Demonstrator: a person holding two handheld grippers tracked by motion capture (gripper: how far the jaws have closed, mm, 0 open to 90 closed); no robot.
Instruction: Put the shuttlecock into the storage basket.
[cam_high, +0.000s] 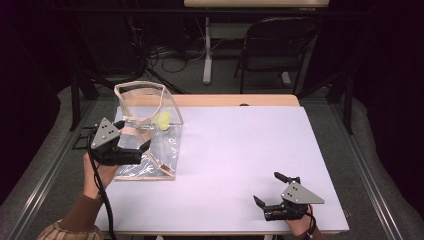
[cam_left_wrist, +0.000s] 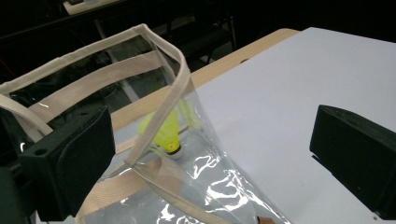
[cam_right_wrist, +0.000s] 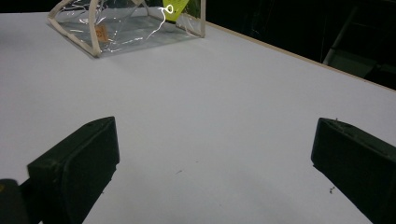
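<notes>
Bag: a clear plastic tote bag with beige fabric trim and straps (cam_high: 150, 135) stands on the white table top (cam_high: 240, 150) at the left centre of the high view; its mouth is open and upward, its lower panel lies flat toward the near edge.
Shuttlecock: a yellow-green shuttlecock with a pale cork tip (cam_high: 163, 120) sits inside the bag, near its far right corner in the high view; in the left gripper view it (cam_left_wrist: 166, 133) lies behind a beige strap, tip pointing down and right.
Left gripper: the black left gripper with a grey three-cornered plate (cam_high: 134, 149) is at the left of the high view, against the bag's near left side. Its jaws are spread wide; one jaw overlaps the bag's beige rim in its own view, and I cannot tell whether it touches.
Right gripper: the black right gripper (cam_high: 266, 190) is at the lower right of the high view, low over the bare table, well apart from the bag. Its jaws are spread wide with nothing between them.
Background: a dark folding chair (cam_high: 275, 45) stands on the floor beyond the table, upper centre.
</notes>
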